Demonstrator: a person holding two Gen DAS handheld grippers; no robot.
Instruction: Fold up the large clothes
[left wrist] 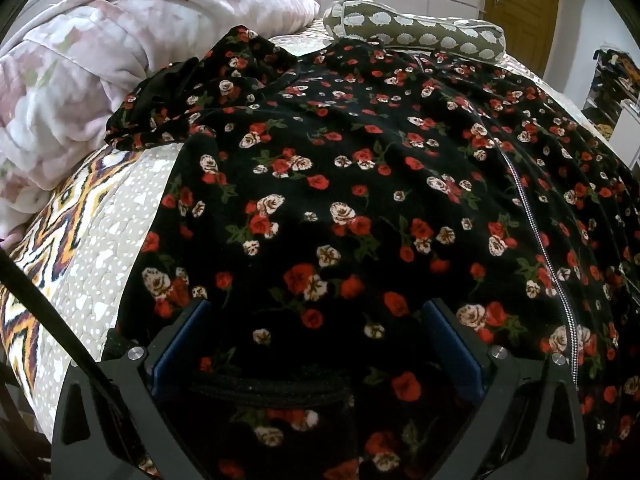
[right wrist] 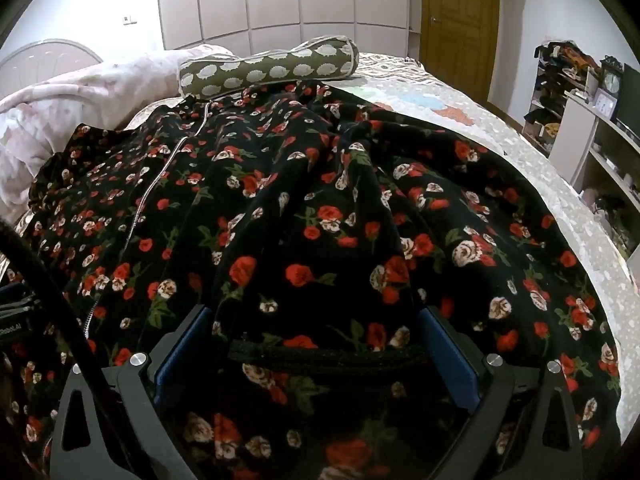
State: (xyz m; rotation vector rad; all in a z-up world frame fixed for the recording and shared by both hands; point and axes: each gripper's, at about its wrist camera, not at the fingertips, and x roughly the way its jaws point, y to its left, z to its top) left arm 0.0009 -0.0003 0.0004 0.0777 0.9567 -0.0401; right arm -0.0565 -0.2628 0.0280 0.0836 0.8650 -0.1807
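Note:
A large black garment [left wrist: 360, 184] printed with red and white roses lies spread over the bed, and a silver zip [left wrist: 536, 232] runs down it. In the right wrist view the same garment [right wrist: 320, 208] fills the frame, its zip [right wrist: 160, 176] at the left. My left gripper [left wrist: 316, 320] stands open just above the cloth, near a dark ribbed pocket edge [left wrist: 264, 390]. My right gripper [right wrist: 316, 320] is open too, with a ribbed pocket edge [right wrist: 328, 354] lying between its blue pads [right wrist: 444, 344]. Neither grips the fabric.
A pink fleece blanket [left wrist: 80, 92] is heaped at the left. A green bolster with white hedgehog shapes [right wrist: 268, 68] lies beyond the garment. The quilted bedspread [right wrist: 500, 128] shows at the right, with shelves [right wrist: 592, 128] and a wooden door [right wrist: 460, 20] behind.

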